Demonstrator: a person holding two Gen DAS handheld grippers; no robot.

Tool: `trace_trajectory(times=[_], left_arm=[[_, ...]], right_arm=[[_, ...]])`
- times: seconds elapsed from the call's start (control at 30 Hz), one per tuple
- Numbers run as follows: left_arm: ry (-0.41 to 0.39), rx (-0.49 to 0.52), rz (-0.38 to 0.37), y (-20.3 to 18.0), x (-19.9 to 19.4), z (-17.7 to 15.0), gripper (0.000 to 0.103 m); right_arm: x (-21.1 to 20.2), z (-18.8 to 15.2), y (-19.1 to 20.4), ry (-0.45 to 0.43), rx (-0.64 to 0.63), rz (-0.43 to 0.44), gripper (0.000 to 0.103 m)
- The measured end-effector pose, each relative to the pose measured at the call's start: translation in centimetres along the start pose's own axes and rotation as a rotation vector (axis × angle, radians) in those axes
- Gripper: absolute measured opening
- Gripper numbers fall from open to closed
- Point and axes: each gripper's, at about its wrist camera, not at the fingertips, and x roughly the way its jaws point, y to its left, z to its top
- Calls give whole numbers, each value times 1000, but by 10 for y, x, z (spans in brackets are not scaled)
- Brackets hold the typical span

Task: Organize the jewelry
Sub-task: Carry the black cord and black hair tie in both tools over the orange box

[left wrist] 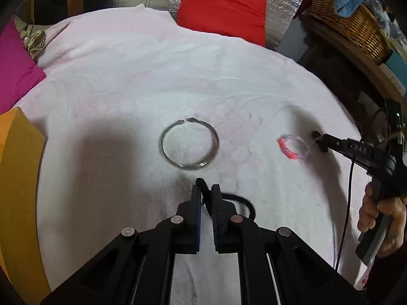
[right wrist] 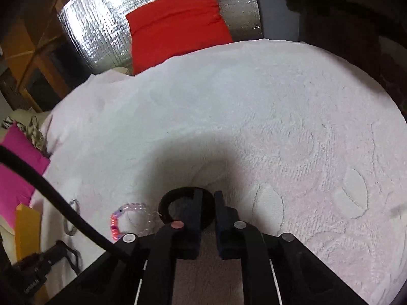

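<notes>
On the white towel (left wrist: 127, 76), a silver open bangle (left wrist: 188, 144) lies in the middle. My left gripper (left wrist: 205, 190) is shut on a black elastic band (left wrist: 239, 200) that loops to its right, just short of the bangle. My right gripper (left wrist: 318, 141) is at the right, its tips next to a pink and clear bead bracelet (left wrist: 292, 148). In the right wrist view my right gripper (right wrist: 208, 198) is shut on a black ring band (right wrist: 173, 200); the bead bracelet (right wrist: 127, 218) lies to its left on the towel (right wrist: 279, 101).
A red cushion (left wrist: 223, 7) and silver foil sheet (right wrist: 101, 33) are at the back. A magenta cushion (left wrist: 15, 68) and an orange-brown box (left wrist: 17, 178) lie at the left. A wicker basket (left wrist: 351, 23) stands at the back right.
</notes>
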Motion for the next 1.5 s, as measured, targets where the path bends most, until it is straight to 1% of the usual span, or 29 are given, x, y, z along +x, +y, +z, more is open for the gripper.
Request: trace_trajectory(times=[0.1, 0.13, 0.23, 0.33, 0.4, 0.43, 0.6, 0.73, 0.83, 0.9, 1.0, 1.1, 1.27, 1.33, 1.43, 1.5], left_arm=[[-19, 6, -15, -8, -13, -9, 8], [-26, 8, -19, -10, -18, -11, 8], [-49, 15, -32, -16, -32, -16, 8], [-72, 21, -34, -22, -45, -22, 8], [-88, 26, -27, -25, -57, -26, 8], [-95, 31, -20, -26, -62, -28, 8], [-135, 47, 24, -29, -96, -43, 8], [-174, 51, 83, -23, -124, -56, 8], [-192, 45, 105, -15, -138, -63, 8], [-209, 31, 120, -7, -149, -67, 8], [-228, 13, 137, 6, -163, -74, 8], [-244, -12, 168, 22, -176, -83, 8], [-262, -62, 206, 51, -194, -95, 8], [-272, -72, 241, 64, -202, -98, 8], [-279, -102, 275, 85, -209, -104, 8], [-285, -124, 294, 100, -213, -108, 8]], right_arm=[[-11, 0, -11, 2, 47, 41, 8], [-17, 0, -17, 4, 74, 77, 8], [-30, 2, -26, -6, 132, 148, 8], [-44, 0, -36, -17, 209, 248, 8], [-50, -2, -34, -27, 236, 296, 8], [-54, -3, -31, -32, 234, 307, 8], [-61, -14, 10, -32, 130, 349, 8], [-63, -29, 53, -19, 39, 397, 8], [-69, -42, 81, -21, -28, 432, 8], [-75, -56, 90, -29, -60, 446, 8], [-79, -67, 106, -38, -95, 471, 8], [-80, -76, 125, -39, -113, 504, 8], [-81, -91, 166, -37, -158, 573, 8], [-82, -99, 183, -29, -189, 599, 8], [-84, -115, 210, -12, -250, 644, 8], [-86, -125, 225, -7, -299, 653, 8]])
